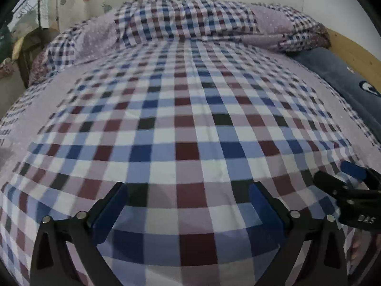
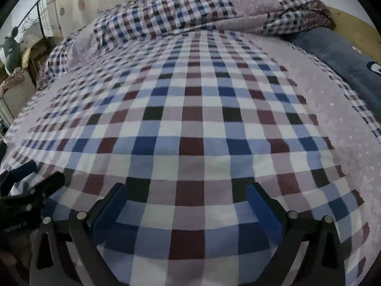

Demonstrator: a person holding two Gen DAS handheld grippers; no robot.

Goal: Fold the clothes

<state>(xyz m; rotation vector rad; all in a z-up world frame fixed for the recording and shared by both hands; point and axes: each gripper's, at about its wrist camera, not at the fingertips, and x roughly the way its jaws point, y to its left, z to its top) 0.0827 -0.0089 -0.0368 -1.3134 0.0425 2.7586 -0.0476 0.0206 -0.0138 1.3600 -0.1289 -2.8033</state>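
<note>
Spanning bare checked bedspread [image 1: 185,124], both tools agape

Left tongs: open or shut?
Open. In the left wrist view the left tongs show blue pads spread wide, only checked bedsheet between them, nothing gripped.

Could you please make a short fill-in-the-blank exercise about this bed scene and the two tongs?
1. Both the left tongs and the right tongs are ____, with nothing held between their fingers.
2. The bed sheet below them has a ____ pattern.
3. The folded quilt lies at the ____ end of the bed.
4. The dark blue pillow lies against the ____ bed frame.

Missing words: open; checked; far; wooden
</note>
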